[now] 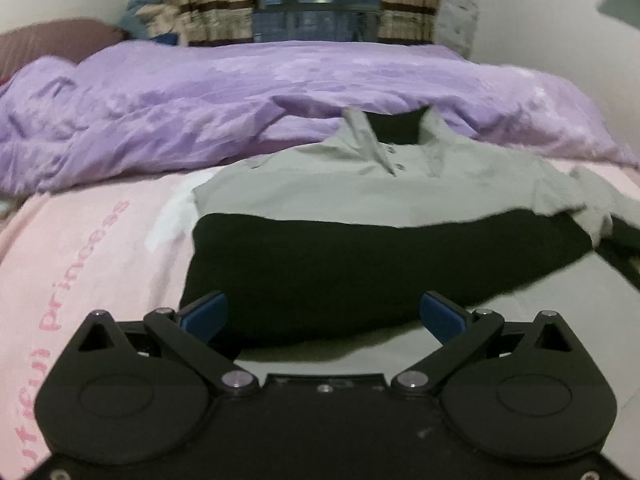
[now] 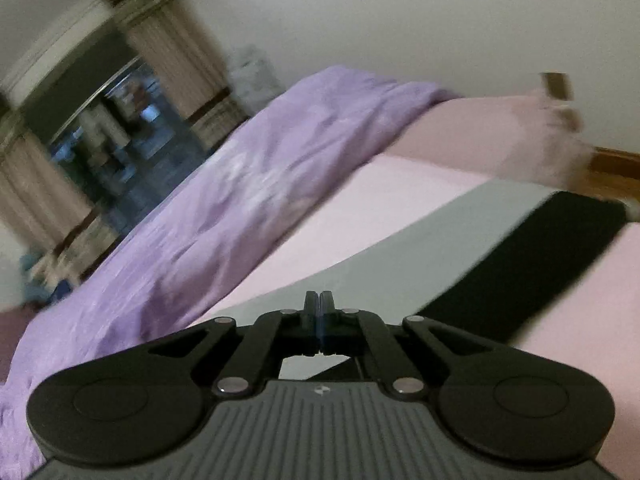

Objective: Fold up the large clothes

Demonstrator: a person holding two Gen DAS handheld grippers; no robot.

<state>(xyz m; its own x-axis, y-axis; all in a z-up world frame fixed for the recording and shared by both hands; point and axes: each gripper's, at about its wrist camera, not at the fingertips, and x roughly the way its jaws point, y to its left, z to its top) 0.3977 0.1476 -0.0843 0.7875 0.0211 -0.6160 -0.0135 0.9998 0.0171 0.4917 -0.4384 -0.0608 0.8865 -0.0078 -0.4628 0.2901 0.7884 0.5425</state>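
Note:
A grey polo shirt (image 1: 340, 188) with a broad black band (image 1: 360, 264) lies flat on the pink sheet (image 1: 80, 240), collar toward the far side. My left gripper (image 1: 324, 316) hovers just over the shirt's near part, wide open. Its blue pads (image 1: 204, 316) stand apart with nothing between them. In the right wrist view, a grey and black stretch of the shirt (image 2: 420, 240) runs away to the upper right. My right gripper (image 2: 319, 304) is shut, fingertips pressed together low over the grey cloth. I cannot tell whether any cloth is pinched between them.
A rumpled purple duvet (image 1: 240, 92) covers the far half of the bed, also visible as the duvet (image 2: 200, 220) in the tilted, blurred right view. A brown pillow (image 1: 52, 40) lies far left. Curtains (image 1: 208, 4) frame a dark window. Wooden floor (image 2: 612, 164) shows beyond the bed.

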